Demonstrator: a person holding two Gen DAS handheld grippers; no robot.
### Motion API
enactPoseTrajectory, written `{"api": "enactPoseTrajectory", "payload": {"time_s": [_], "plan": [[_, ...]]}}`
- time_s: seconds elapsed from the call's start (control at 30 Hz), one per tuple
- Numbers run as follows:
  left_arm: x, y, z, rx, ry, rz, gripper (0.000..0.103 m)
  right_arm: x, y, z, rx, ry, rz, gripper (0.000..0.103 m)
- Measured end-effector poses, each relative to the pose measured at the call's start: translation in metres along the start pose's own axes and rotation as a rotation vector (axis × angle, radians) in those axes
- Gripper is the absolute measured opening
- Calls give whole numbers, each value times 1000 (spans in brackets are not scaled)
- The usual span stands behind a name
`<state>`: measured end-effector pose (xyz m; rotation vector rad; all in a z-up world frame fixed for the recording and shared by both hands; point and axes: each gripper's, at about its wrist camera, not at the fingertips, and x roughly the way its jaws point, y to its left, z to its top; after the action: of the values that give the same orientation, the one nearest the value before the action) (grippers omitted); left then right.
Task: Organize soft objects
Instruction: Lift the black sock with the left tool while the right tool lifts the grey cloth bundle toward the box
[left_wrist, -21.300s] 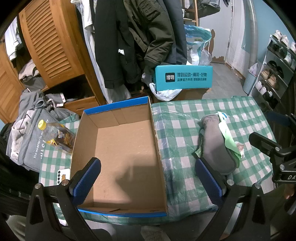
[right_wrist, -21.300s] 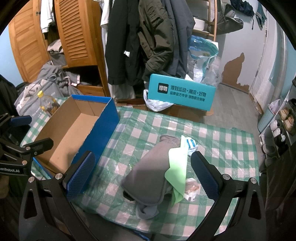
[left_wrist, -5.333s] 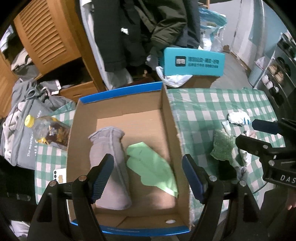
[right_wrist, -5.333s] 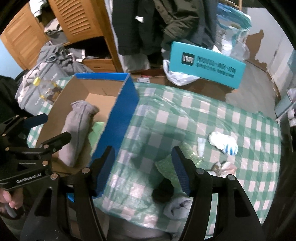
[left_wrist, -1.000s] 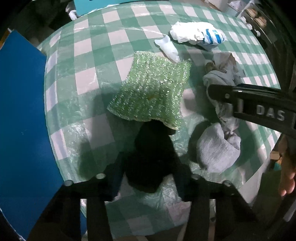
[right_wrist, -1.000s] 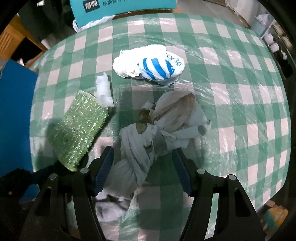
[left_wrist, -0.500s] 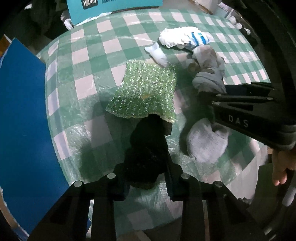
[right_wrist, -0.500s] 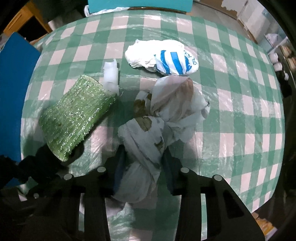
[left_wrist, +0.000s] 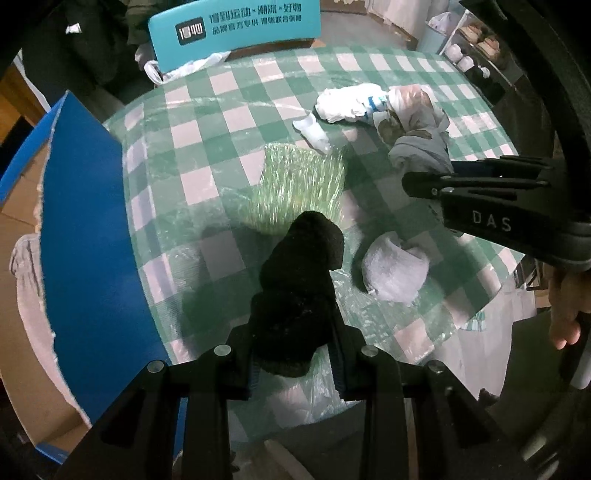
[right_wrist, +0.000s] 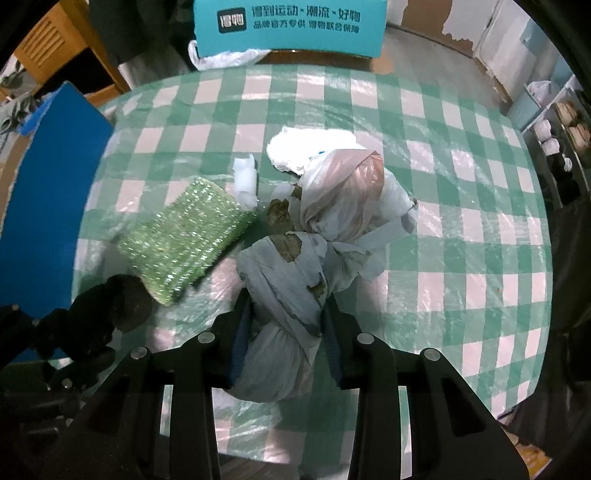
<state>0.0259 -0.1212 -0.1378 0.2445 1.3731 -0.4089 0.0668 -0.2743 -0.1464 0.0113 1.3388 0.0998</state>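
Observation:
My left gripper (left_wrist: 293, 350) is shut on a black rolled sock (left_wrist: 299, 284) and holds it above the checked tablecloth (left_wrist: 229, 110). My right gripper (right_wrist: 284, 332) is shut on a pale knotted cloth bundle with brown patches (right_wrist: 314, 254). A green glittery sponge cloth (right_wrist: 184, 236) lies on the table between them. A grey rolled sock (left_wrist: 395, 273) lies right of the black one. The blue-walled cardboard box (left_wrist: 85, 229) stands at the left, with a grey sock (left_wrist: 26, 280) inside.
A white cloth with blue stripes (right_wrist: 306, 147) and a small white scrap (right_wrist: 245, 179) lie farther back. A teal shoebox (right_wrist: 288, 26) stands beyond the table's far edge. Shoe shelves (right_wrist: 554, 140) are at the right. The table's front edge is close below both grippers.
My left gripper has lifted the black sock off the table. My right gripper has closed on the pale bundle and raised it slightly. The grey rolled sock stays on the cloth.

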Motion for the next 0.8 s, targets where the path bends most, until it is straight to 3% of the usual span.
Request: {"api": "enactPoseTrajectory", "payload": {"time_s": [0.8], "plan": [[-48, 13, 6, -39, -137, 53, 31, -74, 12, -14, -68, -121, 23, 34]]}}
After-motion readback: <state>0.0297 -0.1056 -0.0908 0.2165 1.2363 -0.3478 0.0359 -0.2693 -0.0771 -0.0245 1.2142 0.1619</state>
